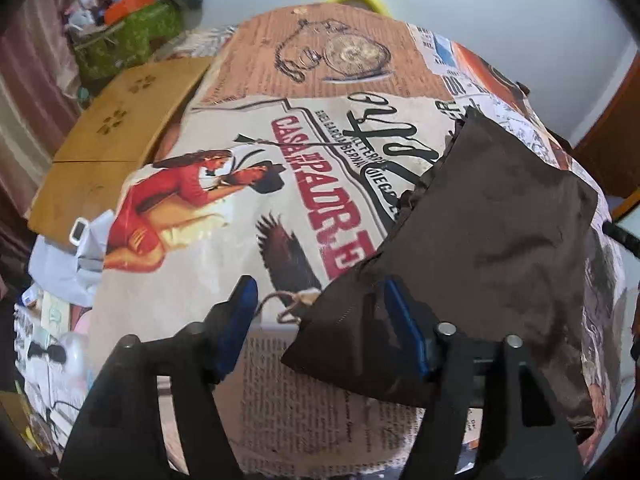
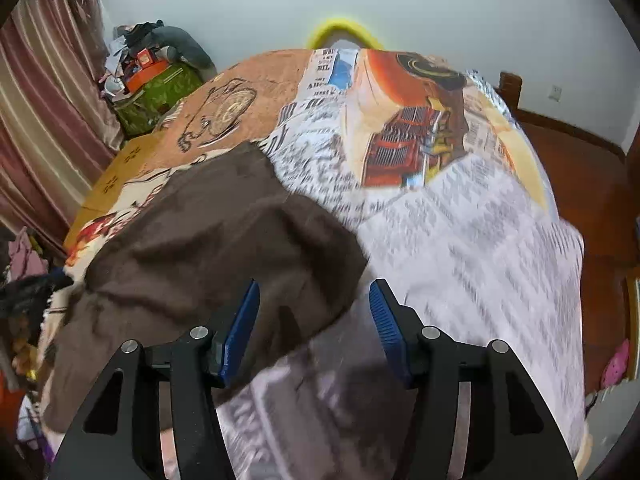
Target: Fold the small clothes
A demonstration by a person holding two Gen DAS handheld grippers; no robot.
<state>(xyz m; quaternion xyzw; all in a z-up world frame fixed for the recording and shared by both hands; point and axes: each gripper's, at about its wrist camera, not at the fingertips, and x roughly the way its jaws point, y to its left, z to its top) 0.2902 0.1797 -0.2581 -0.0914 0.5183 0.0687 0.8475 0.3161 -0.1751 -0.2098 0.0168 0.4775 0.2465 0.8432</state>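
Observation:
A dark brown garment lies on a table covered with a printed newspaper-style cloth. In the left wrist view my left gripper is open, its blue pads wide apart around the garment's near left corner, which reaches between the fingers. In the right wrist view the same brown garment spreads over the left half of the cloth. My right gripper is open above the garment's right edge; the left pad is over brown fabric, the right pad over bare cloth.
A wooden board lies left of the table. Beyond it stand a green box with clutter and a striped curtain. A yellow rim shows behind the table's far edge. Red-brown floor lies to the right.

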